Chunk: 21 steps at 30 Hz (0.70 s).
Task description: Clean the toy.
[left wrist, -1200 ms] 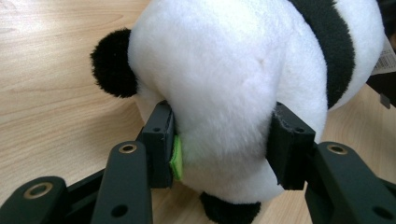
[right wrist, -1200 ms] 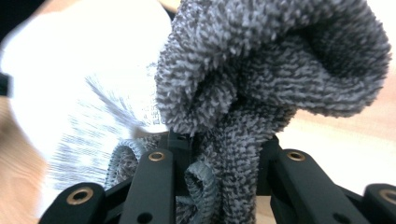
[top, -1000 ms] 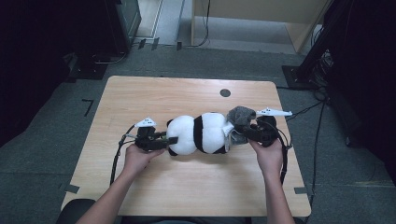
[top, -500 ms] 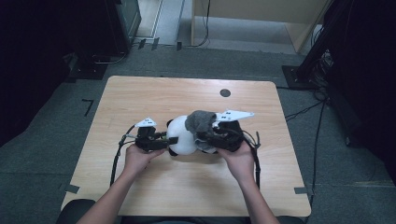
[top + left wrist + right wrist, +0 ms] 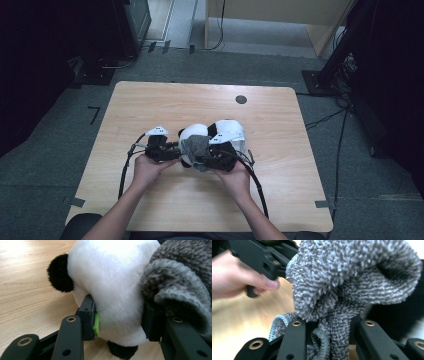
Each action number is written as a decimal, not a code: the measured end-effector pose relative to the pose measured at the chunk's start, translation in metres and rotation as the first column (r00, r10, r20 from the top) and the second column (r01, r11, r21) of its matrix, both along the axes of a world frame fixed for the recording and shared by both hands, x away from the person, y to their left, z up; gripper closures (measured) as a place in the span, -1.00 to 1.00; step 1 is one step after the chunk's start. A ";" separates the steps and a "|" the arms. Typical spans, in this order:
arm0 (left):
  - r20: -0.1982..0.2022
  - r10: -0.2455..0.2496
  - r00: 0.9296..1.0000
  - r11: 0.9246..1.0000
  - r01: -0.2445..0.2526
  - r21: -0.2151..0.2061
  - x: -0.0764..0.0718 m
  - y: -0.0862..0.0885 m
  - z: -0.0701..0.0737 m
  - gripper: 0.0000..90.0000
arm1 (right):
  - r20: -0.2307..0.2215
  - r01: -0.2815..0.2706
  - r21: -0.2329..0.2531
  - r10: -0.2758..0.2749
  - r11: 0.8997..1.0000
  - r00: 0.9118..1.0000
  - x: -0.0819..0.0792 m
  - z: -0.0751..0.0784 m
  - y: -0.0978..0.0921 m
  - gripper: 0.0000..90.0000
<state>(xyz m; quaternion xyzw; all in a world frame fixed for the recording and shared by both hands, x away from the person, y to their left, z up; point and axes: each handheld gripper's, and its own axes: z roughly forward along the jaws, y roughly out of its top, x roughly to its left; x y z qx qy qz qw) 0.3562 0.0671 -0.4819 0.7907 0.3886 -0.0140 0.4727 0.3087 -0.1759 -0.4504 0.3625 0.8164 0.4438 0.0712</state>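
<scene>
Panda plush (image 5: pixel 215 137), black and white, lies on the pale wood counter (image 5: pixel 150 100), right between the two hand-held grippers. Around the counter there's grey carpet floor (image 5: pixel 60 145), dark equipment at the left and right edges, and cables (image 5: pixel 330 117) trailing off to the right. A small dark round disc (image 5: pixel 241 99) sits on the counter well beyond the grippers.

Left hand-held gripper (image 5: pixel 172 150) is clamped on the plush: in the left gripper view the white fur bulges between its two jaws, a green pad (image 5: pixel 96 323) pressed into it, with a black fuzzy ear or paw (image 5: pixel 59 273) up to the left of that jaw. Right hand-held gripper (image 5: pixel 210 157) is pinching a grey knitted cloth (image 5: pixel 196 146); the right gripper view shows its looped fabric (image 5: pixel 342 282) bunched up and squeezed between the jaws, something the high view only hints at. That same view catches the person's left hand (image 5: pixel 239 280) on the other gripper, just beyond the cloth.

From above, the grey cloth drapes over the plush end nearest the left gripper. The plush's long axis runs across the counter, from one gripper toward the other; which end is the head, I cannot tell.
</scene>
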 end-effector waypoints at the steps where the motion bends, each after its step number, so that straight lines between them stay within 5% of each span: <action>1: 0.001 -0.004 1.000 1.000 0.004 0.004 0.001 0.000 0.000 0.21 | 0.014 0.009 -0.023 -0.009 1.000 1.000 -0.001 0.002 -0.003 0.57; 10: -0.002 -0.018 1.000 1.000 0.018 0.012 0.007 0.001 0.002 0.23 | 0.039 0.099 -0.048 -0.097 0.994 0.995 -0.007 0.015 -0.036 0.57; 21: -0.013 -0.032 0.999 0.999 0.032 0.016 0.012 0.001 0.003 0.22 | 0.045 0.210 -0.010 -0.209 0.978 0.977 -0.015 0.027 -0.085 0.56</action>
